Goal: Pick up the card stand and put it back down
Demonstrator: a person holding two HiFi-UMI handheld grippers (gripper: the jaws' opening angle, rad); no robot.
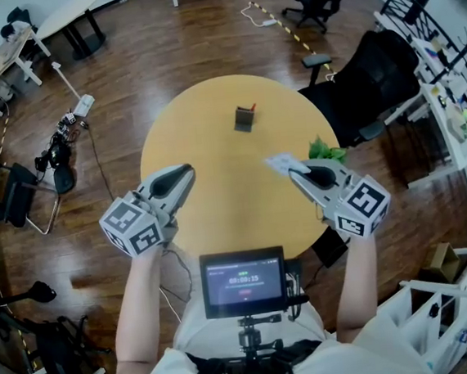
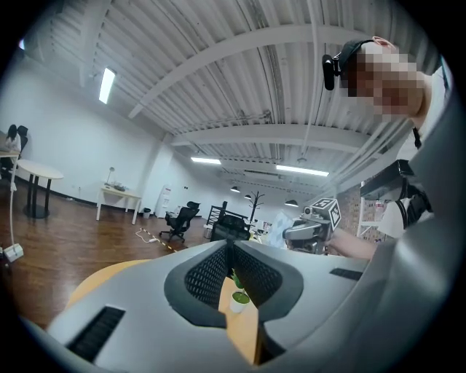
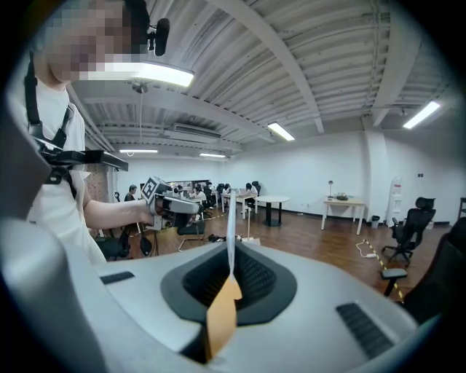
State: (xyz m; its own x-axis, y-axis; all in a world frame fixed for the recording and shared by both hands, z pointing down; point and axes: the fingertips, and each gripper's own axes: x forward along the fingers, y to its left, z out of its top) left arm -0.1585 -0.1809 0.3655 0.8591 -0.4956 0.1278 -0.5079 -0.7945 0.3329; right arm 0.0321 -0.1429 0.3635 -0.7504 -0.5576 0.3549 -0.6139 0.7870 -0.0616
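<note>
The card stand (image 1: 244, 118), a small dark block with a red bit on top, stands upright on the far half of the round yellow table (image 1: 220, 216), apart from both grippers. My right gripper (image 1: 291, 168) (image 3: 231, 251) is shut on a thin white card (image 1: 279, 163) (image 3: 231, 218), which shows edge-on between its pads. My left gripper (image 1: 189, 170) (image 2: 228, 248) hovers over the table's near left; its jaws meet at the tips with nothing between them. Each gripper also shows in the other's view: the right gripper (image 2: 313, 232), the left gripper (image 3: 175, 205).
A small green potted plant (image 1: 326, 149) (image 2: 239, 297) sits at the table's right edge, just beyond the right gripper. A black office chair (image 1: 371, 78) stands to the right of the table. A small monitor (image 1: 243, 282) hangs on the person's chest rig. Cables (image 1: 64, 137) lie on the floor at left.
</note>
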